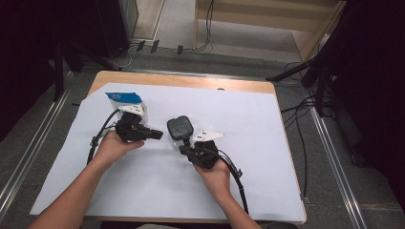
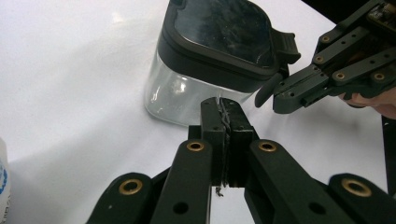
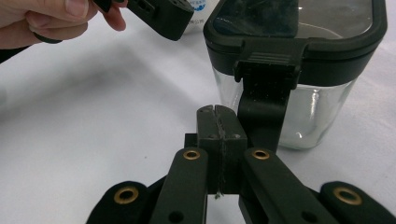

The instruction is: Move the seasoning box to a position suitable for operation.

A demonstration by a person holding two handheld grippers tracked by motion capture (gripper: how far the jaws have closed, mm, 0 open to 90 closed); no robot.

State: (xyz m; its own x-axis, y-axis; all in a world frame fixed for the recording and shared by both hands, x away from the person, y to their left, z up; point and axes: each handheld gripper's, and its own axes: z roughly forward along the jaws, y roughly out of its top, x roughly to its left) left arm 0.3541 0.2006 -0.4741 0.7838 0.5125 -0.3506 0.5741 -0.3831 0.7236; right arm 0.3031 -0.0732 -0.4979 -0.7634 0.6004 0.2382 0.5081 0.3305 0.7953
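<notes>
A clear jar with a black clip-on lid stands mid-table on the white sheet. In the left gripper view the jar is just beyond my left gripper, whose jaws are shut with nothing between them. The left gripper points at the jar from the left. My right gripper is shut and empty too, its tips close beside the lid's hanging latch on the jar. From the front, the right gripper comes near the jar; its closed tips sit under the latch.
A white packet with a blue top stands behind the left hand. The white sheet covers most of the wooden table. Cables trail from both grippers toward the table's front. Dark stands and floor cables surround the table.
</notes>
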